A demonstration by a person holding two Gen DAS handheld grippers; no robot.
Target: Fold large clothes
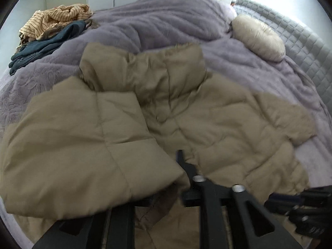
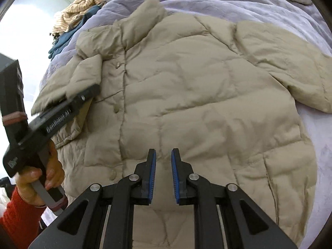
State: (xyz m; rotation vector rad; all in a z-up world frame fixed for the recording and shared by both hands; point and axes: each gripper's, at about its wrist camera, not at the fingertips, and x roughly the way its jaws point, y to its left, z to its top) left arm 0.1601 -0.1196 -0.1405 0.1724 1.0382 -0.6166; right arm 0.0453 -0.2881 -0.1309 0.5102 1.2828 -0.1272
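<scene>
a beige puffer jacket point(image 2: 199, 95) lies front up, buttoned, on a lilac quilted bedspread point(image 1: 157, 25), collar toward the pillows. the fold is only just begun, as i read it: the sleeve at the left of the pictures point(image 1: 87, 137) is already laid in over the chest, while the other sleeve point(image 2: 290, 68) lies stretched out to the side and the hem is not yet turned up. the left gripper point(image 2: 83, 97) sits at the folded sleeve's cuff; the fabric hides its tips, so i cannot tell whether it pinches the cuff or has let go. the right gripper point(image 2: 163, 176) hovers above the lower front with a narrow gap between its blue pads and nothing in it. a heap of other clothes point(image 1: 51, 29) waits at the bed's far corner.
</scene>
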